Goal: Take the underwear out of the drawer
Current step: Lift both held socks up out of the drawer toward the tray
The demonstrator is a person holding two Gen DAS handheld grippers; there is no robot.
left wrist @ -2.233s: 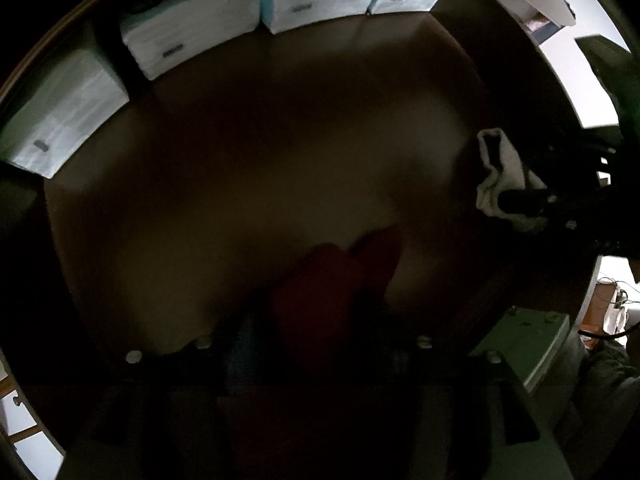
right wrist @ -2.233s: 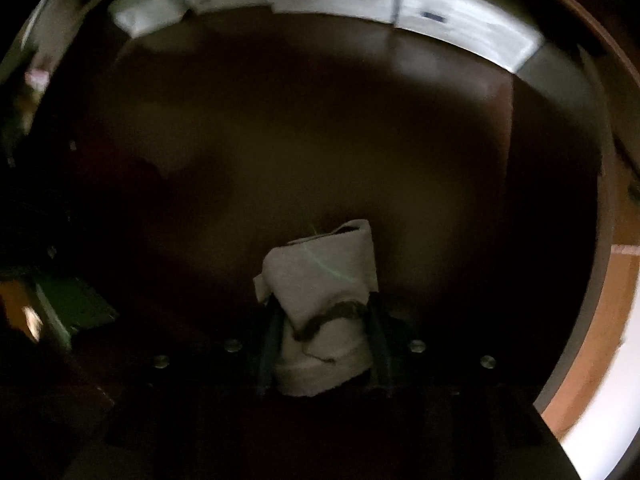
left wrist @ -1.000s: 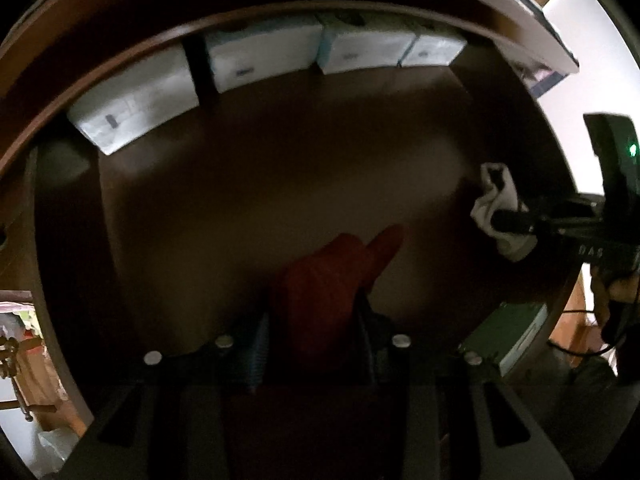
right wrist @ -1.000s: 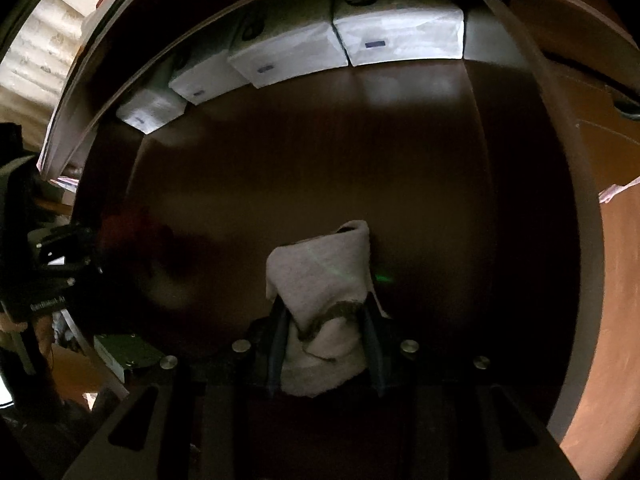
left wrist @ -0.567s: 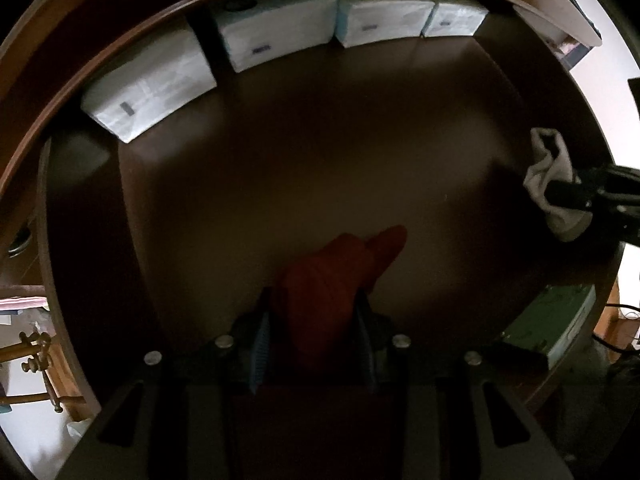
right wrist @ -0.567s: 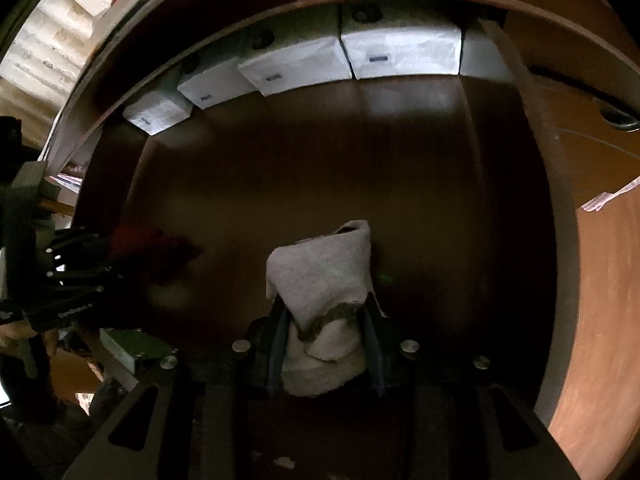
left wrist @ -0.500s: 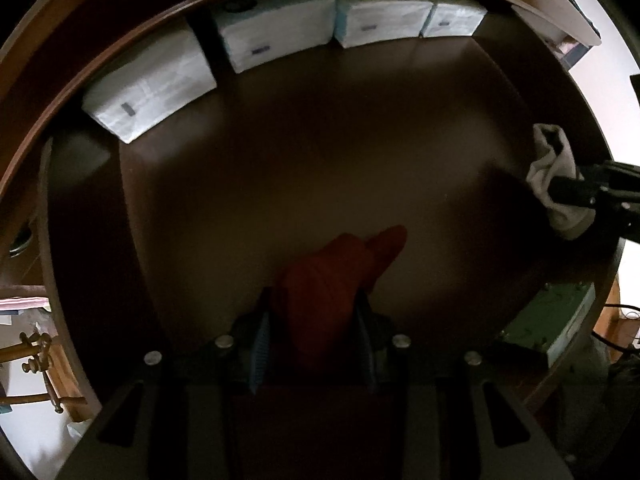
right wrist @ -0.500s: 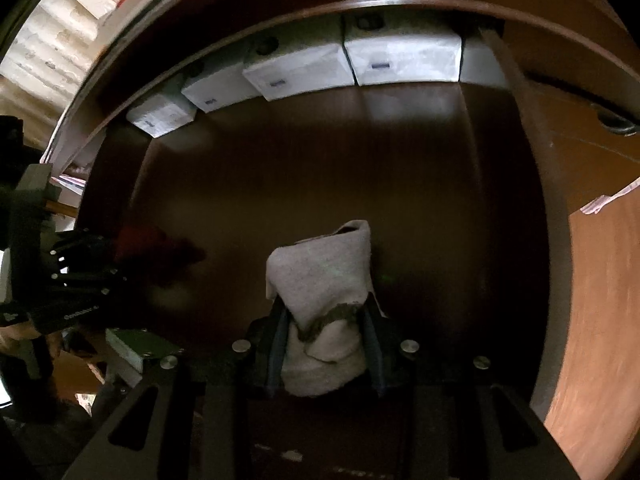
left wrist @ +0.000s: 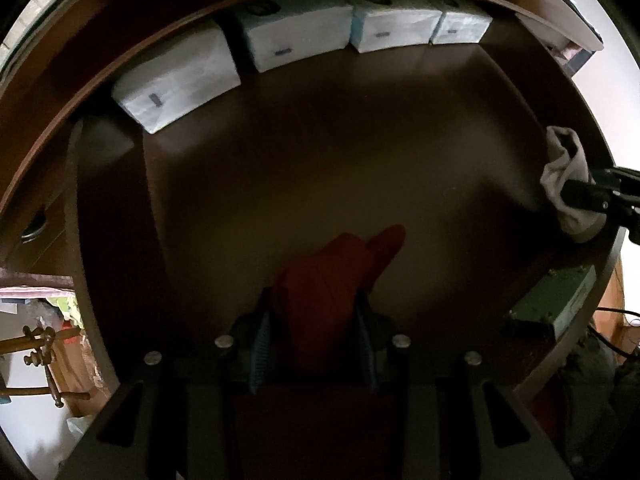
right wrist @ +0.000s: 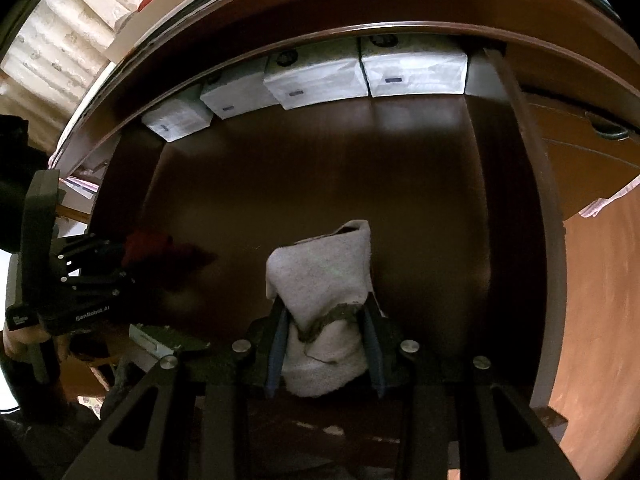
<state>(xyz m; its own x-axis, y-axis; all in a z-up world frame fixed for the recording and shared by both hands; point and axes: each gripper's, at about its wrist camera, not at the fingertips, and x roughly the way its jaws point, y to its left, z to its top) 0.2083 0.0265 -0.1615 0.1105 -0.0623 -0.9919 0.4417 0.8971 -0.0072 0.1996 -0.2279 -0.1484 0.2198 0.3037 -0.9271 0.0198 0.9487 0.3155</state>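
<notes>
Both grippers hang over the dark brown wooden drawer (left wrist: 320, 152). My left gripper (left wrist: 314, 320) is shut on a folded red piece of underwear (left wrist: 332, 276), held clear above the drawer floor. The right wrist view shows the same red underwear (right wrist: 160, 250) at the far left, in that gripper. My right gripper (right wrist: 324, 340) is shut on a folded white piece of underwear (right wrist: 324, 276) with a dark waistband. That white underwear (left wrist: 568, 188) also shows at the right edge of the left wrist view, pinched in the black fingers.
Several white tissue packs (left wrist: 296, 36) line the drawer's back wall (right wrist: 320, 76). A green box (left wrist: 560, 300) lies at the drawer's front right corner. The drawer floor (right wrist: 340, 168) between the packs and the grippers is bare. Brass hardware (left wrist: 40, 344) shows outside at lower left.
Both cameras now show more of the drawer's rim and the room outside it. The right gripper with the white underwear has slid toward the right edge of the left wrist view. Both grips hold.
</notes>
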